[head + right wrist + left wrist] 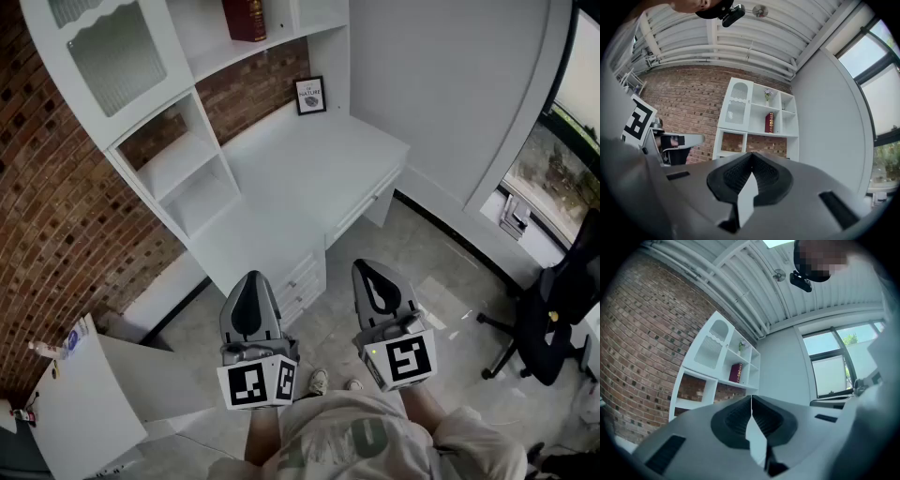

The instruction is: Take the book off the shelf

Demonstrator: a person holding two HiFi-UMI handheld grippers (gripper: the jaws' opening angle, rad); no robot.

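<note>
Head view: the left gripper and right gripper keep their jaws closed, empty; the red book stands on the shelf.

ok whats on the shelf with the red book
Just the red book, standing upright on the white shelf; nothing else shows beside it. Whatever is behind the book is covered.

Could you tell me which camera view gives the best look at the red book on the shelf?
The right gripper view: the book stands whole and upright on the shelf. The head view cuts the book off at the frame's top; the left gripper view shows the book whole but tilted.
</note>
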